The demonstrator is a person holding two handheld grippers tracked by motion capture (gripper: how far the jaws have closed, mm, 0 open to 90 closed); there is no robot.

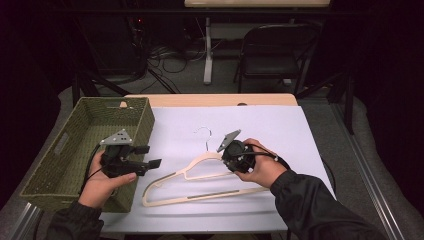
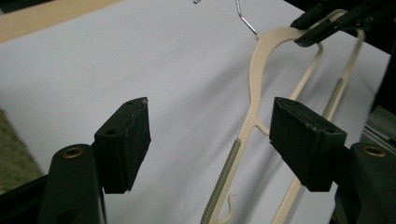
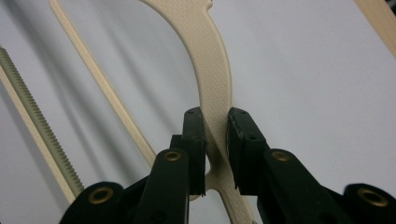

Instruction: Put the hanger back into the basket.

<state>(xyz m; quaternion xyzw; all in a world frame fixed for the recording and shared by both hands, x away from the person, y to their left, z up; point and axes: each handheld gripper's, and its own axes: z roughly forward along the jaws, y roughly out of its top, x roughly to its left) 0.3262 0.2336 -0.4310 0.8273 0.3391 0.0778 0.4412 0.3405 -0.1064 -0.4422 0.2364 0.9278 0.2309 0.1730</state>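
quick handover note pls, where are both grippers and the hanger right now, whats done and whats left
Right gripper: shut on the hanger, clamping its upper arm near the neck.
Left gripper: open, holding nothing, hovering beside the basket and facing the hanger's left end.
Hanger: on the white sheet, right of the basket; I cannot tell if it is lifted.
Done: the grip on the hanger.
Left: probably moving it into the basket, with the left gripper free to help.
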